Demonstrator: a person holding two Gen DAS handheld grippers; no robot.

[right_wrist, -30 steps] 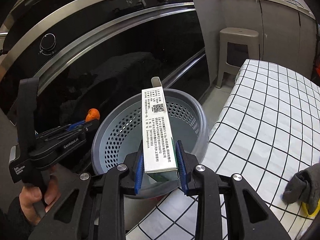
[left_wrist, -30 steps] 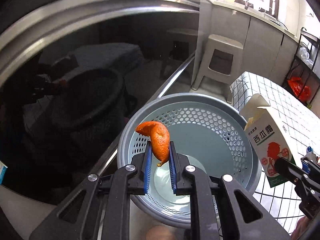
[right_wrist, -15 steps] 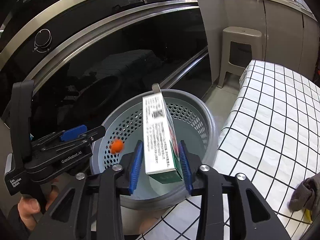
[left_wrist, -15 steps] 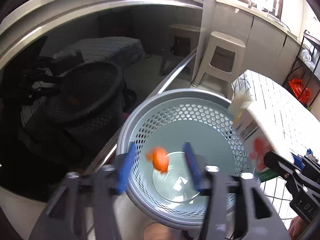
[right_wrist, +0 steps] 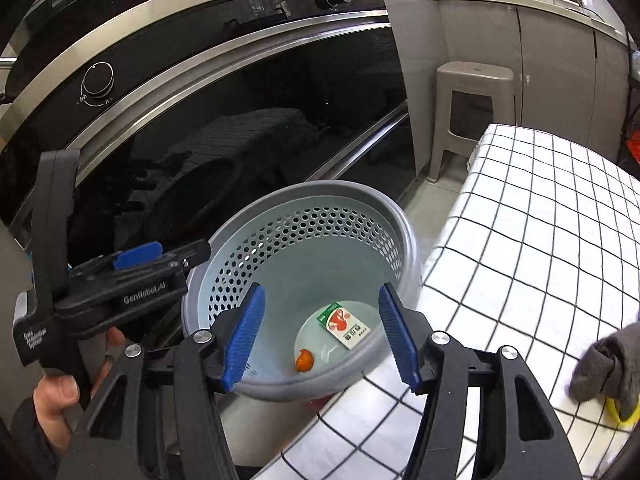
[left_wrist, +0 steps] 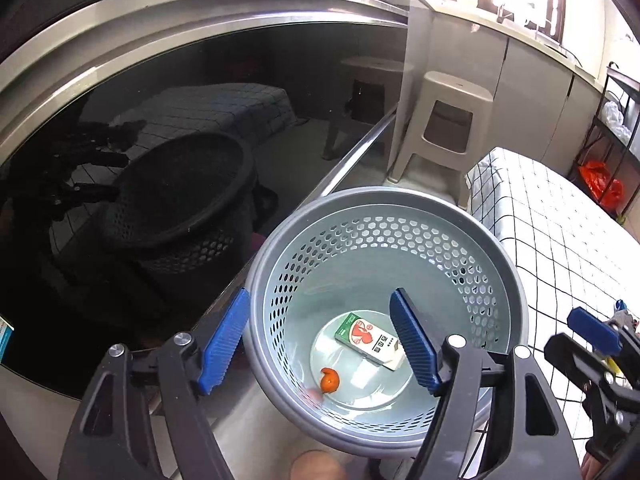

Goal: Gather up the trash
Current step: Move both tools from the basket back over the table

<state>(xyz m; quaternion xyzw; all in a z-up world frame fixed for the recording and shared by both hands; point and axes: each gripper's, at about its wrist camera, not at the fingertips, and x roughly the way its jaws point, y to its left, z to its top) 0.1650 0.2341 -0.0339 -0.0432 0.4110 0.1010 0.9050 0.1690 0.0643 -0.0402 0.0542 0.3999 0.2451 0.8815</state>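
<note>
Trash lies at the bottom of the round grey perforated plastic basket (left_wrist: 384, 216): in the left wrist view, a small white-and-green printed cardboard carton (left_wrist: 366, 339) rests flat on the basket floor, with a curled piece of orange peel (left_wrist: 329, 380) near it, apart from it. The left hand-held gripper (left_wrist: 320, 346) hangs over the basket mouth with its 2 blue fingers spread wide and nothing between them. The basket stands on the floor between a dark glass oven door (left_wrist: 160, 152) and the worktop under a white black-checked cloth (left_wrist: 560, 232).

In the right wrist view, the right hand-held gripper (right_wrist: 320, 334) is likewise wide open and empty above the basket, the carton (right_wrist: 344, 326) and peel (right_wrist: 304, 361) visible between its fingers. On the cloth at the right edge lies a crumpled grey sock-like fabric item (right_wrist: 606, 368) over something yellow (right_wrist: 618, 412).

If that fabric is the next trash, it looks light and limp; I would pinch it at a bunched fold. The yellow thing is too hidden to judge.
</note>
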